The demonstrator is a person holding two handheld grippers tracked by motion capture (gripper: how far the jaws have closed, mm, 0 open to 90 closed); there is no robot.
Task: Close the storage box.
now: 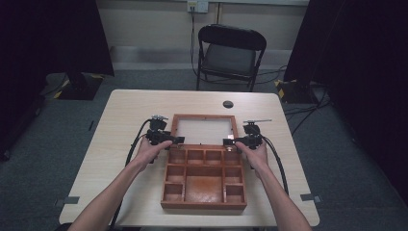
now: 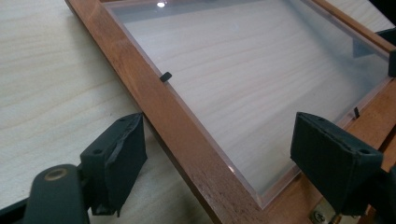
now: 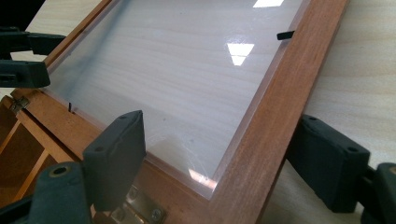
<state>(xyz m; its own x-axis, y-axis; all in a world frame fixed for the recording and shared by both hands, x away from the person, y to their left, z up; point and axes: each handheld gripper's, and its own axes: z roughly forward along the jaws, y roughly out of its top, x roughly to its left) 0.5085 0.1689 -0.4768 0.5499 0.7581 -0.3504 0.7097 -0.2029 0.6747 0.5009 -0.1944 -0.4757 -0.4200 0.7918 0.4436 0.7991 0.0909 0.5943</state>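
Lid [image 1: 204,118] lies flat on the worktop [image 1: 125,110] at twelve o'clock of the open box [image 1: 204,192], hinged to it, its clear pane framed in stiff wood. My left gripper [image 2: 215,163] straddles the frame's nine o'clock rail, my right gripper [image 3: 224,154] the three o'clock rail, both sets of jaws spread wide and gripping nothing. I judge the pane scratchable and slick, so I'd take the wooden rails near the hinges [image 3: 140,205]. A chair [image 1: 231,53] stands beyond; nothing blocks the swing.

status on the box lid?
Left hand-held gripper and right hand-held gripper open, straddling lid side rails. Lid flat on table, box open. Nothing in the way.
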